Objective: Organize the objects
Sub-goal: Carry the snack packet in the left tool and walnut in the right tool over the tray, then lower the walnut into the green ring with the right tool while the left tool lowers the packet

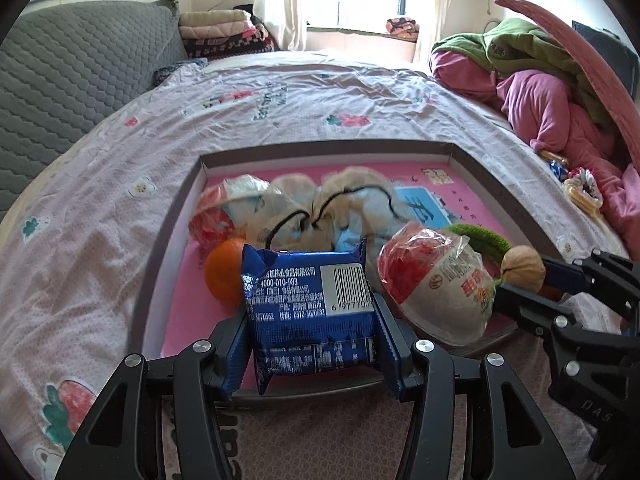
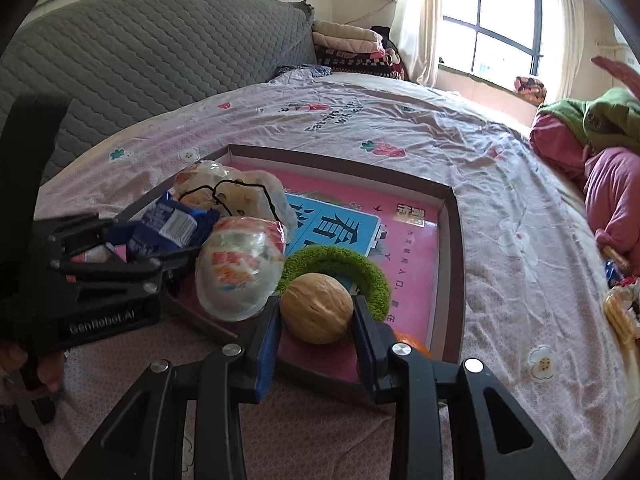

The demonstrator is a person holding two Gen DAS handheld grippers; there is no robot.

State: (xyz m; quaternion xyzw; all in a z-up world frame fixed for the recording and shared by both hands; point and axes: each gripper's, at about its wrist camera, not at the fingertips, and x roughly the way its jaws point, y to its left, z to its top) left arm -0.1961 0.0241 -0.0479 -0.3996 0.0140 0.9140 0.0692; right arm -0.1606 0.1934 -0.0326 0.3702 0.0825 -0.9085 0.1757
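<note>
A shallow box tray with a pink printed floor lies on the bed. My left gripper is shut on a blue snack packet over the tray's near edge. My right gripper is shut on a walnut over the tray's near side; the walnut also shows in the left wrist view. In the tray lie an orange, a wrapped bun in red and white plastic, a green fuzzy ring and several crumpled bags with a black cord.
The bed sheet is pale pink with printed figures. Pink and green bedding is heaped at the right. Loose snacks lie on the sheet beside it. A grey quilted headboard stands at the left. Folded blankets sit near the window.
</note>
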